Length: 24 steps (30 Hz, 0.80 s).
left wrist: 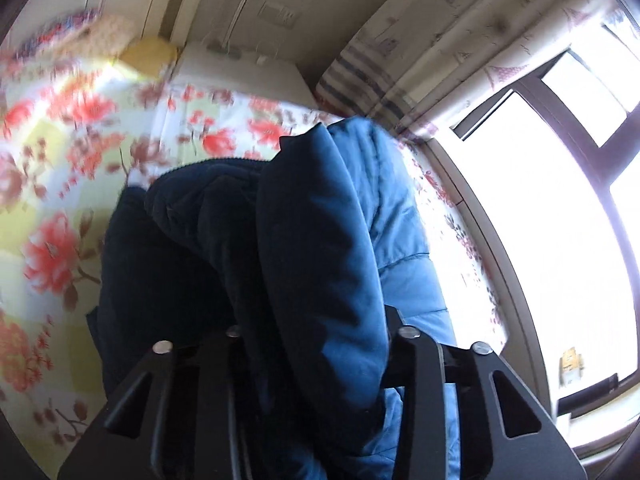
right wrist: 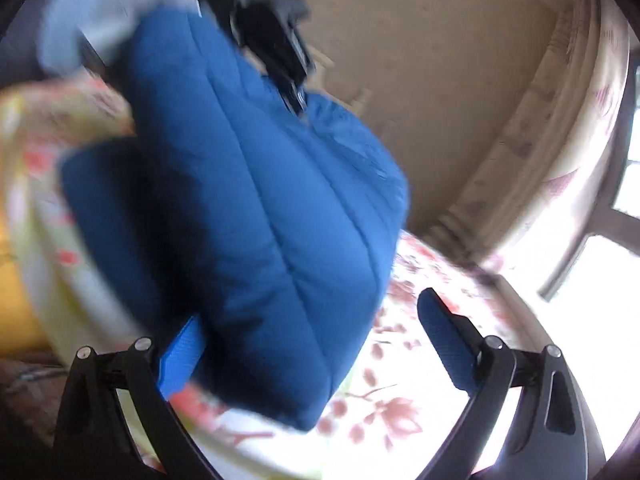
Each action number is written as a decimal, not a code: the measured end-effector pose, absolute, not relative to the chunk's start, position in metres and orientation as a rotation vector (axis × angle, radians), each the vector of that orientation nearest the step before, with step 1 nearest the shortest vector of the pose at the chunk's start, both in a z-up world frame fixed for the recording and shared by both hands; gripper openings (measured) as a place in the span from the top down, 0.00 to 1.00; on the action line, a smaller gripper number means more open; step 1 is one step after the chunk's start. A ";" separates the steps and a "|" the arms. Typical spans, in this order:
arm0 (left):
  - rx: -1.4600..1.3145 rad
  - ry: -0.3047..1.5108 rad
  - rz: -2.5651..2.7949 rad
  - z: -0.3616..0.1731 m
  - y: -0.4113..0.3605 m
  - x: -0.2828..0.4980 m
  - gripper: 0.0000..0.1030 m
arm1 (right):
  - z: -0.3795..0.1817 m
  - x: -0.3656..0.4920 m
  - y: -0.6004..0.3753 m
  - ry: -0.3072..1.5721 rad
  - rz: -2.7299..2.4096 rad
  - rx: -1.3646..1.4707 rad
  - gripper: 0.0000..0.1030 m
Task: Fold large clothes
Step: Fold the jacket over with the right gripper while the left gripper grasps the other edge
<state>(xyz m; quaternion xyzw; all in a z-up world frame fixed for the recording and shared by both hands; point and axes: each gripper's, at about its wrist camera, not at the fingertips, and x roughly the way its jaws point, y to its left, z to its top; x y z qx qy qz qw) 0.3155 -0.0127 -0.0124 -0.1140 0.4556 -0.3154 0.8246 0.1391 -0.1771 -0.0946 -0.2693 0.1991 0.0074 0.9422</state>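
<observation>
A blue quilted puffer jacket (left wrist: 320, 248) with a dark lining hangs bunched over the floral bed sheet (left wrist: 60, 128). My left gripper (left wrist: 316, 344) is shut on a thick fold of the jacket, which hides both fingertips. In the right wrist view the jacket (right wrist: 256, 200) hangs lifted from the left gripper (right wrist: 276, 32) at the top. My right gripper (right wrist: 308, 340) is open, its blue pads (right wrist: 444, 340) wide apart. The jacket's lower edge lies against the left pad (right wrist: 180, 356), not clamped.
The bed sheet (right wrist: 400, 400) with red flowers spreads below both grippers. A patterned curtain (left wrist: 440, 40) and a bright window (left wrist: 540, 200) stand to the right. A beige wall (right wrist: 440, 80) is behind. Pillows (left wrist: 104, 36) lie at the bed's far end.
</observation>
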 end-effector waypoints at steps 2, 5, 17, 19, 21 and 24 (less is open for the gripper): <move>-0.202 0.902 -0.682 0.009 -0.017 0.298 0.77 | -0.101 0.150 -0.168 0.446 0.008 -0.579 0.03; -0.188 0.817 -0.713 0.038 -0.009 0.281 0.78 | -0.096 0.147 -0.159 0.445 0.000 -0.637 0.06; -0.392 0.794 -0.694 -0.024 0.079 0.299 0.78 | -0.094 0.163 -0.178 0.519 0.047 -0.515 0.06; -0.345 0.775 -0.681 -0.017 0.075 0.297 0.78 | -0.093 0.158 -0.178 0.533 0.067 -0.473 0.06; -0.382 0.842 -0.643 -0.050 0.079 0.313 0.75 | -0.090 0.163 -0.188 0.577 0.131 -0.410 0.07; -0.488 0.835 -0.663 -0.085 0.101 0.320 0.65 | -0.071 0.150 -0.201 0.603 0.344 -0.355 0.27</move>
